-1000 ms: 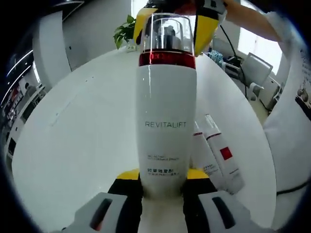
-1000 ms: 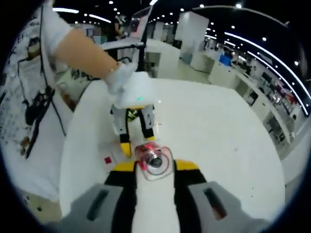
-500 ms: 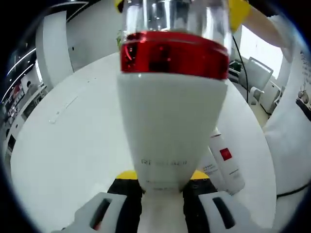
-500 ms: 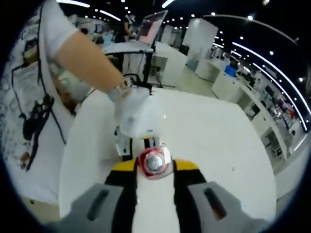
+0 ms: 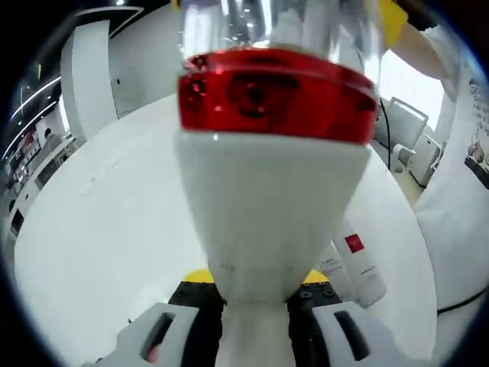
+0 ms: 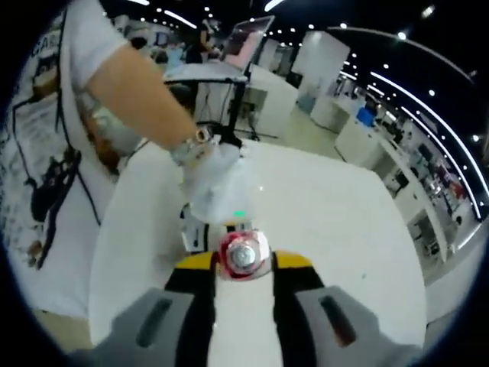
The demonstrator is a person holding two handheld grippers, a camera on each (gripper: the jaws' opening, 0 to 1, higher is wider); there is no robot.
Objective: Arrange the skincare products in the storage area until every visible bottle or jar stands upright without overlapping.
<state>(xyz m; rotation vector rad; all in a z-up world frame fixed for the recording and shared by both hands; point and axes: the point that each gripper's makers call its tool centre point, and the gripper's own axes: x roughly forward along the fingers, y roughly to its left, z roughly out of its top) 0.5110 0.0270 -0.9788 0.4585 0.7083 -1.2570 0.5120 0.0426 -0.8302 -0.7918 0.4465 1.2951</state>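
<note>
White plastic and a glossy red collar crowd my left gripper view: the bottle [image 5: 271,199] I am handling looms just in front of the lens, its clear cap running out of the top of the frame. Starting at the left of that view, the round white table [image 5: 99,229] stretches away bare. In the middle, my left gripper [image 5: 256,294] has its yellow-tipped jaws closed against the narrow base of the bottle, one jaw on each side, touching it. To the right, just beside the bottle's base, two slim white tubes [image 5: 355,264] lie flat on the table, side by side, one marked with a small red square. Further right, a white chair [image 5: 409,126] stands beyond the table's edge.

In my right gripper view, my forearm [image 6: 137,84] reaches in from the upper left, with a watch at the wrist, ending in my white-gloved hand [image 6: 218,187] on the other gripper, near the middle. Directly below it, the same bottle [image 6: 243,256] appears end-on, its clear cap and red ring facing the lens. My right gripper [image 6: 243,264] presses its yellow-tipped jaws against the bottle just under that ring, one on either side. So both tools grip the one bottle, held above the table [image 6: 336,222], one at each end. Whether it is upright I cannot tell.
</note>
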